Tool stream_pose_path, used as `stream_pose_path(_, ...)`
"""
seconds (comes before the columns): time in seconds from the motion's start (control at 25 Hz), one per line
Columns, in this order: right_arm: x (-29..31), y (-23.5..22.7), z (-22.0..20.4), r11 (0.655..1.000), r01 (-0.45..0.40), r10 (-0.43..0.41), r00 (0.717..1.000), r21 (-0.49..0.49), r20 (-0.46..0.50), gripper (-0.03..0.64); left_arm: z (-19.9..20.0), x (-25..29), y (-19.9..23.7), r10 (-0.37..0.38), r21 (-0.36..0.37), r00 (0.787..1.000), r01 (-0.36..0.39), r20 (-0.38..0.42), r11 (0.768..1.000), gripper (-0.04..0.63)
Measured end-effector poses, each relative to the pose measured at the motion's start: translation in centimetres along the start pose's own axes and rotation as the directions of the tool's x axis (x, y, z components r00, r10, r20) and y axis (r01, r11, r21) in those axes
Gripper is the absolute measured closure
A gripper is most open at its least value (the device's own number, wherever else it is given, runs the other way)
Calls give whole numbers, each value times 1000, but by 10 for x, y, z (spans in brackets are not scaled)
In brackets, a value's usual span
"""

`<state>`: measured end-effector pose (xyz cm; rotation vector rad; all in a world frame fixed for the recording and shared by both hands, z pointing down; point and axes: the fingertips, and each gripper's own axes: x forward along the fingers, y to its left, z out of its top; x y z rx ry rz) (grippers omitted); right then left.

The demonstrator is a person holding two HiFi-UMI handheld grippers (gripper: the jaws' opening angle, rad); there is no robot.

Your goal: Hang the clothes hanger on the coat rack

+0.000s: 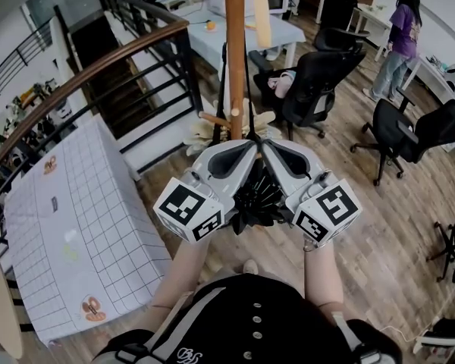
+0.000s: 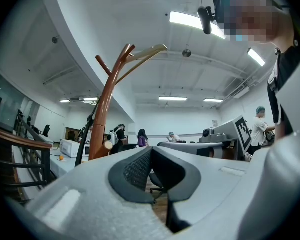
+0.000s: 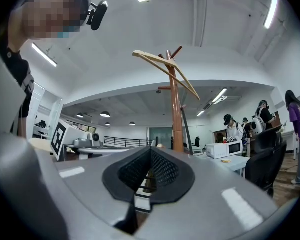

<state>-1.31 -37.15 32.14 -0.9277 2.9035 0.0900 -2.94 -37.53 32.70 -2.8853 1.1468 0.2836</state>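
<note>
The brown wooden coat rack (image 1: 235, 51) stands straight ahead of me. A pale wooden clothes hanger (image 1: 262, 10) hangs from a peg near its top, apart from both grippers. The left gripper view shows the rack (image 2: 102, 124) and the hanger (image 2: 145, 54) up high; the right gripper view shows the same rack (image 3: 176, 114) and hanger (image 3: 162, 66). My left gripper (image 1: 243, 149) and right gripper (image 1: 271, 149) sit side by side just before the pole, both shut and empty. The pads of the left gripper (image 2: 151, 151) meet, and so do those of the right gripper (image 3: 150, 154).
A black strap (image 1: 248, 89) hangs down the pole. Black office chairs (image 1: 318, 74) stand to the right, and a white table with a microwave (image 1: 216, 2) is behind the rack. A railing (image 1: 98, 67) and a grid-cloth table (image 1: 76, 226) are at left. A person in purple (image 1: 400, 36) stands far right.
</note>
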Motion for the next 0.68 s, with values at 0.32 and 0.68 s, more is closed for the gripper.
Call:
stream_pose_path(0.32, 1, -2, -4, 1000, -2, 2, 1000, -4, -18, 617, -2, 2, -2, -12, -5, 1000, 12, -5, 1000, 603)
stream_pose_path(0.68, 3, -5, -4, 1000, -9, 9, 1000, -5, -19, 618, -4, 4, 0, -7, -15, 1000, 7, -3, 1000, 603)
